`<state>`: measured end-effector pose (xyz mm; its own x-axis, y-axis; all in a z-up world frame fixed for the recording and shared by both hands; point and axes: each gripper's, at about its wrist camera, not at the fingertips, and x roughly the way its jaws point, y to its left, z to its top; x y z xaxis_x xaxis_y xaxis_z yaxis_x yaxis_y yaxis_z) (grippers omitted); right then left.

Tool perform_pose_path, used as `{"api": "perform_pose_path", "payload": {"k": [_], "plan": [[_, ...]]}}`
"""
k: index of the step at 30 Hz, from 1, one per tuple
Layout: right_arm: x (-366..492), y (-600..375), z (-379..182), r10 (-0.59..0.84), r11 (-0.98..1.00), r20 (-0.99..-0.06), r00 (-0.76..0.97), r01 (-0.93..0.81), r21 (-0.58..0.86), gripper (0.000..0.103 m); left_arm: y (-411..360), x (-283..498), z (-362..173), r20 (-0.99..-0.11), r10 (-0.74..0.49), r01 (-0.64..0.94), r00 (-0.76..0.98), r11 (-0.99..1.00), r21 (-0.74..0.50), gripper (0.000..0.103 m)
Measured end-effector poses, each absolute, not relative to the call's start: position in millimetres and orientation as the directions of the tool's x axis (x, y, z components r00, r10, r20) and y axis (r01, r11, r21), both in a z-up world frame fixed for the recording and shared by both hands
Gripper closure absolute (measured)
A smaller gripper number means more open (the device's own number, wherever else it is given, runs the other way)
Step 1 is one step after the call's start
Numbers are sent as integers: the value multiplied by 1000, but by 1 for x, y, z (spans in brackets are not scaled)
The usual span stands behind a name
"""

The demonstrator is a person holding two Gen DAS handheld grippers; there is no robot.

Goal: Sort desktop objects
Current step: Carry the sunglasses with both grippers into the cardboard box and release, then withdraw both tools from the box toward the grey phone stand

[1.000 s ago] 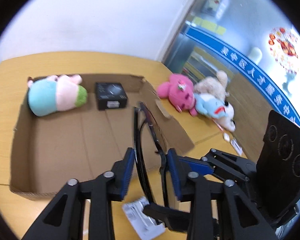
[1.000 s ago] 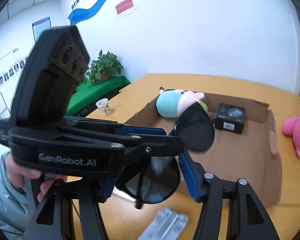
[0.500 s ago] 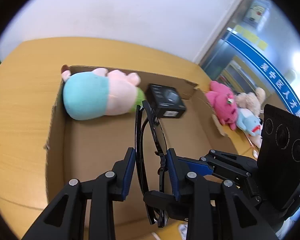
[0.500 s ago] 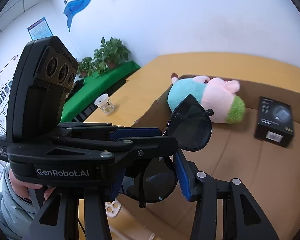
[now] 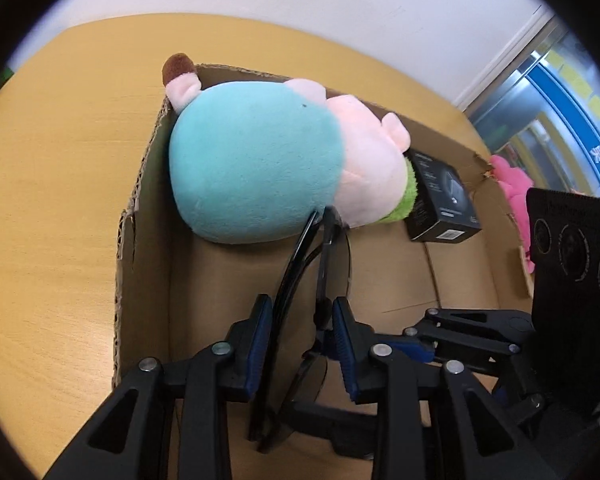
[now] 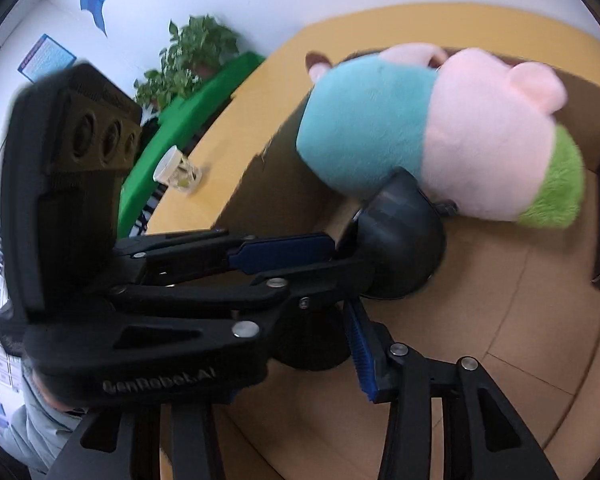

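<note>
- My left hand-held gripper (image 5: 302, 334) is clenched on the folded black sunglasses (image 5: 300, 280), its blue ribbed pads pressing the frame from both sides.
- The sunglasses run forward from between those pads, low inside the cardboard box (image 5: 140, 248); their far tip reaches the underside of the plush toy (image 5: 260, 168), touching it or just short of it, I cannot tell which.
- From my right wrist view the glossy, rounded dark lenses (image 6: 400, 256) sit just ahead of my left tool, with the upper lens tucked under the plush toy (image 6: 440, 132).
- My right hand-held gripper (image 6: 352, 344) shows only one blue ribbed pad beside the lower lens; the other finger is hidden behind the left tool, so I cannot tell whether it is grasping or released.
- The plush toy is soft and fuzzy: a rounded teal body, pale pink head and ears, a shaggy green patch and a small brown tip at one limb. It lies on its side against the box's far wall.
- A small black box (image 5: 440, 204) with matte faces and a barcode label lies on the box floor just beside the toy's green patch.
- The cardboard box is plain brown, with corrugated cut edges and a creased floor, standing on the smooth yellow wooden bench (image 5: 60, 200).
- A pink plush (image 5: 516, 188) lies on the bench beyond the box's right wall.
</note>
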<state>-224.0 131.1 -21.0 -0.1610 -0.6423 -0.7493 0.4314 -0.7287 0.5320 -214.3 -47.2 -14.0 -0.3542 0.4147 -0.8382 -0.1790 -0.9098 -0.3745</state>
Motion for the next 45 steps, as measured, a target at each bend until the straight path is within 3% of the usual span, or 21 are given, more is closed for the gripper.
{"api": "perform_pose_path", "payload": {"k": [9, 11, 13, 15, 18, 20, 22, 26, 31, 40, 45], "plan": [[-216, 136, -27, -627, -750, -764, -153, 386, 538, 58, -53, -201, -16, -877, 361, -123, -318, -932, -340, 85], [-210, 146, -18, -629, -757, -755, -184, 365, 542, 43, -58, -196, -6, -873, 351, -117, -340, -937, -330, 83], [-201, 156, -6, -617, -773, -754, -228, 359, 523, 21, -61, -193, 8, -861, 344, -122, -375, -939, -322, 83], [-183, 168, 11, -581, -803, -758, -297, 363, 473, 17, -64, -181, 28, -840, 323, -133, -435, -946, -295, 80], [-146, 186, 44, -521, -849, -737, -431, 354, 393, 13, -64, -146, 65, -782, 267, -149, -563, -964, -222, 63], [-115, 197, 64, -460, -886, -708, -535, 330, 326, 2, -59, -109, 93, -709, 229, -161, -667, -973, -164, 39], [-80, 206, 85, -395, -918, -664, -635, 302, 258, 0, -56, -80, 112, -640, 194, -148, -744, -981, -125, 20], [-17, 219, 110, -295, -954, -600, -744, 261, 145, 0, -44, -22, 133, -522, 170, -147, -835, -985, -86, 20], [26, 222, 120, -237, -971, -559, -795, 213, 108, 0, -21, 18, 133, -496, 216, -182, -841, -976, -117, 20], [69, 241, 86, -283, -959, -612, -738, 234, 161, 0, 19, 47, 110, -555, 307, -258, -774, -952, -167, 20], [86, 246, 23, -366, -930, -705, -607, 231, 285, 0, 33, 47, 64, -672, 378, -300, -637, -924, -237, 20]]}}
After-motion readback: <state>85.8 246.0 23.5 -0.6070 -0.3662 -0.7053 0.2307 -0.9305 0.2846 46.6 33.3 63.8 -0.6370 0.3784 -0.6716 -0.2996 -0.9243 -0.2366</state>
